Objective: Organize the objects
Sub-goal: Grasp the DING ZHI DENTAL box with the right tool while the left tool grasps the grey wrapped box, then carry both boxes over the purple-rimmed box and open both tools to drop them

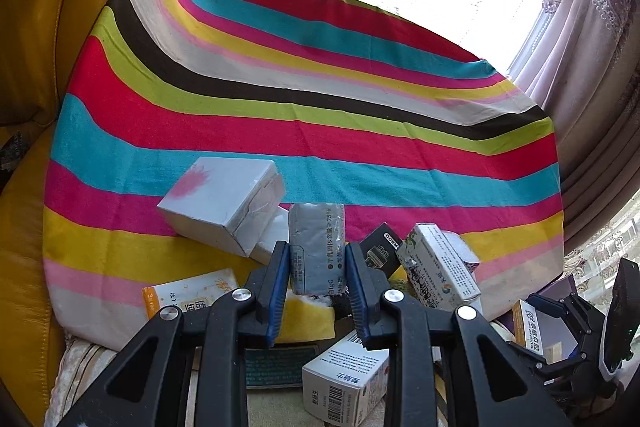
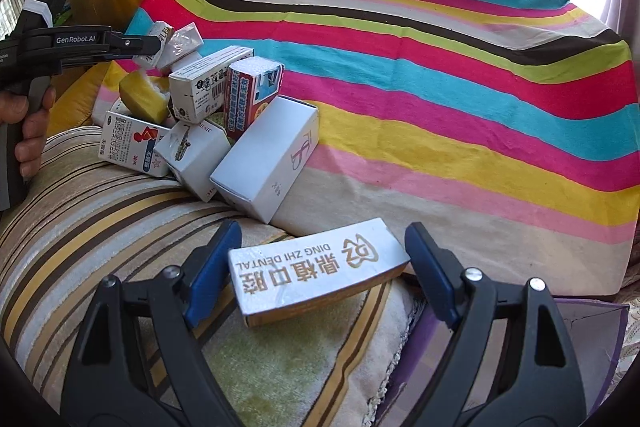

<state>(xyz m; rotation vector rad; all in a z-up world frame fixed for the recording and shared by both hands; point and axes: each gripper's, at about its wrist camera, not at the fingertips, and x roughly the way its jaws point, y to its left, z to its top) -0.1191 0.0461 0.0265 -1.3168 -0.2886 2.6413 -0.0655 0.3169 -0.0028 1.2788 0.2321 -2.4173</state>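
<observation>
Here the left gripper (image 1: 316, 259) pinches a crinkly silver foil packet (image 1: 317, 247) above cardboard boxes (image 2: 224, 123).

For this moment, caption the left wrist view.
Left gripper shut on a grey packet, above mixed boxes at the striped cloth's near edge.

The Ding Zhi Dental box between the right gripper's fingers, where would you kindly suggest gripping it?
Grip the Ding Zhi Dental box across its two short ends, coming from above. It lies flat, lengthwise between the open right gripper, so the ends already face the pads.
</observation>
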